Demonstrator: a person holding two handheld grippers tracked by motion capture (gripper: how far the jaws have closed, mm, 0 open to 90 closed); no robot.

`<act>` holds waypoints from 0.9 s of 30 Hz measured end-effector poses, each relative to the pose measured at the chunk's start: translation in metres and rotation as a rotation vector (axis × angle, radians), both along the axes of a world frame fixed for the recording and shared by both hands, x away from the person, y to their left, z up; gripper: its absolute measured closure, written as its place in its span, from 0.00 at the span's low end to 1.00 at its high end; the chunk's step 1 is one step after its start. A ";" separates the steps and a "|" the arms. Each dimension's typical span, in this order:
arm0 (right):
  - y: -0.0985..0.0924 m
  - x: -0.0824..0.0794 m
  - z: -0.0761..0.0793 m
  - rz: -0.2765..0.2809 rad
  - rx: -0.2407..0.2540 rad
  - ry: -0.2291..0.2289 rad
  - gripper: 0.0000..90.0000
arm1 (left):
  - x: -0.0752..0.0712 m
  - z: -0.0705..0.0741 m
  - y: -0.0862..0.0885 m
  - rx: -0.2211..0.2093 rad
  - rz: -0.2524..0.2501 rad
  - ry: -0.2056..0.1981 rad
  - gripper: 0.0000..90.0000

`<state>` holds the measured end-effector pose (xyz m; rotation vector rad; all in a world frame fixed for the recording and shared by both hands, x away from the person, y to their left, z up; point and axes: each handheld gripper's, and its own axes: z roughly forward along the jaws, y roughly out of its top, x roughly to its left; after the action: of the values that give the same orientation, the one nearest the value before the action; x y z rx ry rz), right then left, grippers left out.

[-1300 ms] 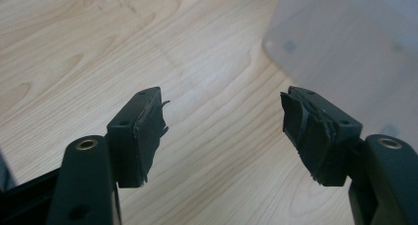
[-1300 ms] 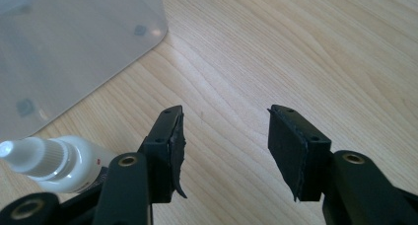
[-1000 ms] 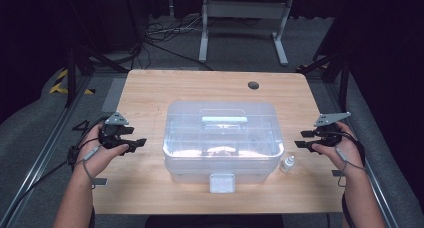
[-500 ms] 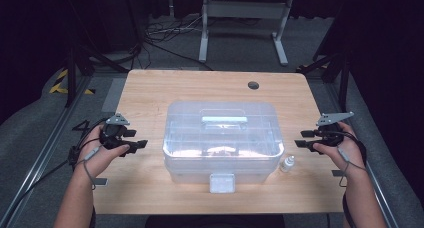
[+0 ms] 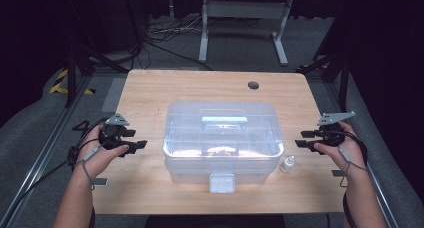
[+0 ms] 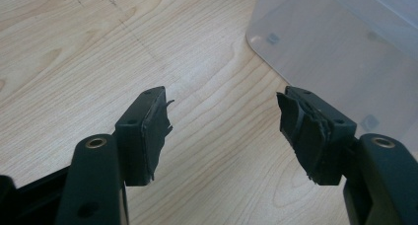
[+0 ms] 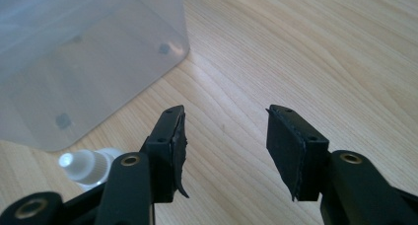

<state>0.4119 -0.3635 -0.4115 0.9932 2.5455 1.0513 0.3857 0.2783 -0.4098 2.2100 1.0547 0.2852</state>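
Observation:
A clear plastic storage box [image 5: 224, 138] with a closed lid and a top handle stands in the middle of the wooden table [image 5: 165, 93]. A small white-capped bottle [image 5: 287, 163] lies by its front right corner. My left gripper [image 5: 137, 145] hovers left of the box, open and empty, and its own view has the left gripper [image 6: 222, 121] over bare wood beside the box [image 6: 345, 52]. My right gripper [image 5: 301, 139] is held right of the box, open and empty. In its own view the right gripper [image 7: 224, 131] points near the box [image 7: 84, 52], with the bottle [image 7: 86, 167] beside its left jaw.
A round cable hole [image 5: 253, 85] sits near the table's far right edge. A white latch [image 5: 222, 182] hangs on the box's front. Behind the table stand a metal frame [image 5: 240, 13] and loose cables [image 5: 160, 33] on the dark floor.

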 end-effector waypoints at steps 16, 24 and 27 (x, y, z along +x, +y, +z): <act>0.020 0.000 0.044 0.090 0.015 -0.013 0.59 | -0.007 0.008 0.002 -0.043 -0.012 0.004 0.41; 0.034 -0.002 0.075 0.137 -0.003 -0.032 0.60 | -0.007 0.008 0.004 -0.045 -0.003 -0.001 0.42; 0.040 -0.003 0.087 0.155 -0.008 -0.032 0.60 | -0.007 0.010 0.004 -0.043 -0.004 -0.005 0.42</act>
<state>0.4090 -0.3233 -0.3243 0.7811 2.6328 1.0858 0.3783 0.2823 -0.4003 2.1720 1.0437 0.2639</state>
